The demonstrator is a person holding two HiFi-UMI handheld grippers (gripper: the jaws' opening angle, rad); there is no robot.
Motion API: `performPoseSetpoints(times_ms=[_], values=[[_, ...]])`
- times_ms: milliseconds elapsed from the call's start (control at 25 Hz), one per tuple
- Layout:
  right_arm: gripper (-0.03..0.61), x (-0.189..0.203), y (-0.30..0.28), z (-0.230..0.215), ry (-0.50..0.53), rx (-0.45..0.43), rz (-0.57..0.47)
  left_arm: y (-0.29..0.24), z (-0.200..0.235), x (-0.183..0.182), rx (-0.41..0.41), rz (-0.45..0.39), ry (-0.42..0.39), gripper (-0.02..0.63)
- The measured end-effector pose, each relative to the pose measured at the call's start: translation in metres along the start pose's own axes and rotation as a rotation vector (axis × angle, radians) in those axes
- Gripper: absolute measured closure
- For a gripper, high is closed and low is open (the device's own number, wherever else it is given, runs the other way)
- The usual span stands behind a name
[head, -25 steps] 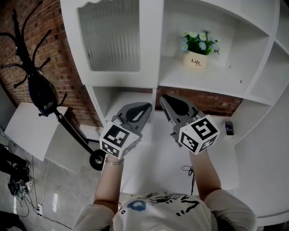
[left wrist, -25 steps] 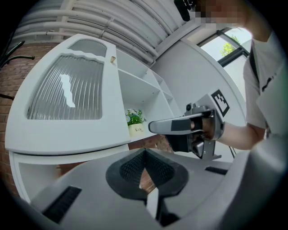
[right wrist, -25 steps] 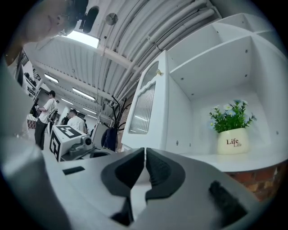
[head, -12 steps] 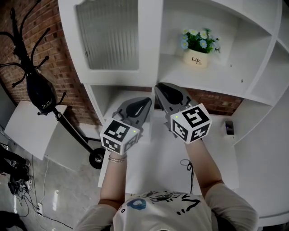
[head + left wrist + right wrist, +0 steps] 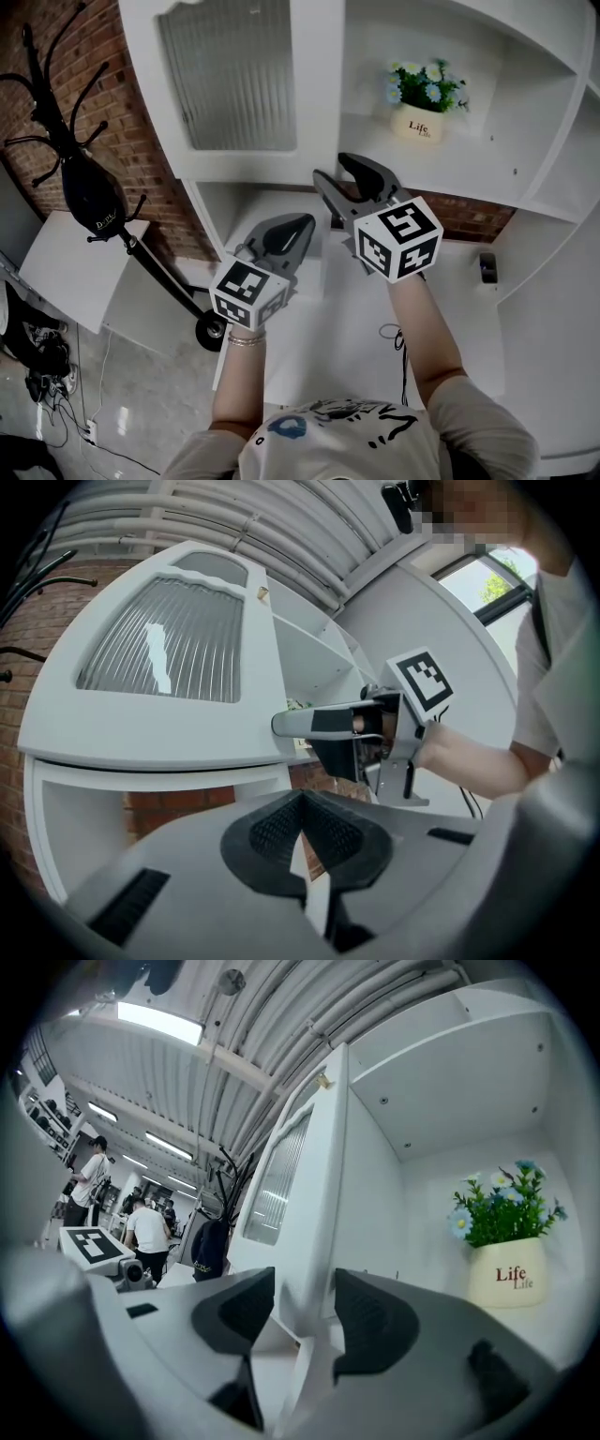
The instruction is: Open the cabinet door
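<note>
The white cabinet door [image 5: 239, 84] with a ribbed glass pane stands swung out at the upper left of the head view. My right gripper [image 5: 337, 178] is at the door's lower free corner. Its jaws are opening, and in the right gripper view the door's edge [image 5: 319, 1194] runs between the pads of the right gripper [image 5: 305, 1312], which do not press on it. My left gripper [image 5: 302, 225] hangs lower and to the left, shut with nothing in it; the pads of this left gripper [image 5: 302, 832] meet. The left gripper view also shows the right gripper [image 5: 314, 724] at the door [image 5: 159, 667].
A pot of flowers [image 5: 419, 122] stands on the open shelf [image 5: 441, 173] right of the door. A black coat stand [image 5: 89, 187] leans by the brick wall at left. A small dark object [image 5: 487, 267] lies on the white counter at right. People [image 5: 141, 1232] stand far behind.
My right gripper has moved up toward the door's lower corner and its jaws have gone from shut to wide apart. The left gripper has barely moved.
</note>
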State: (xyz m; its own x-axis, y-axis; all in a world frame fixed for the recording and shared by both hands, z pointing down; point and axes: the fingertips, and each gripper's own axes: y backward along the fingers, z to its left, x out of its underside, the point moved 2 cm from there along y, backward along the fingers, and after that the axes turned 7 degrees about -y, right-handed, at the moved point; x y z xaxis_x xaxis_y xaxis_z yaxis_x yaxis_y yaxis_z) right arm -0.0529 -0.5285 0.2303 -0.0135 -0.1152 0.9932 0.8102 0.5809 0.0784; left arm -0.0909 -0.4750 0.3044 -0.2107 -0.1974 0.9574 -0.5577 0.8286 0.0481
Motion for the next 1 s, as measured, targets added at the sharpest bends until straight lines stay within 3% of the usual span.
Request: performPoseSetpoints(times_ms=[400, 760, 920, 1000], values=[[0.393, 0.000, 0.004, 0.008, 0.017, -0.003, -0.013, 0.008, 0.010, -0.002, -0.022, -0.015, 0.008, 0.600], [0.394, -0.004, 0.014, 0.018, -0.060, -0.059, -0.020, 0.013, 0.006, -0.003, -0.006, -0.017, 0.002, 0.600], [0.472, -0.006, 0.025, 0.024, -0.065, -0.068, -0.045, 0.016, 0.003, 0.004, -0.006, 0.001, 0.006, 0.600], [0.479, -0.007, 0.032, 0.030, -0.086, -0.099, -0.057, 0.018, 0.003, 0.007, -0.011, 0.009, 0.012, 0.600]])
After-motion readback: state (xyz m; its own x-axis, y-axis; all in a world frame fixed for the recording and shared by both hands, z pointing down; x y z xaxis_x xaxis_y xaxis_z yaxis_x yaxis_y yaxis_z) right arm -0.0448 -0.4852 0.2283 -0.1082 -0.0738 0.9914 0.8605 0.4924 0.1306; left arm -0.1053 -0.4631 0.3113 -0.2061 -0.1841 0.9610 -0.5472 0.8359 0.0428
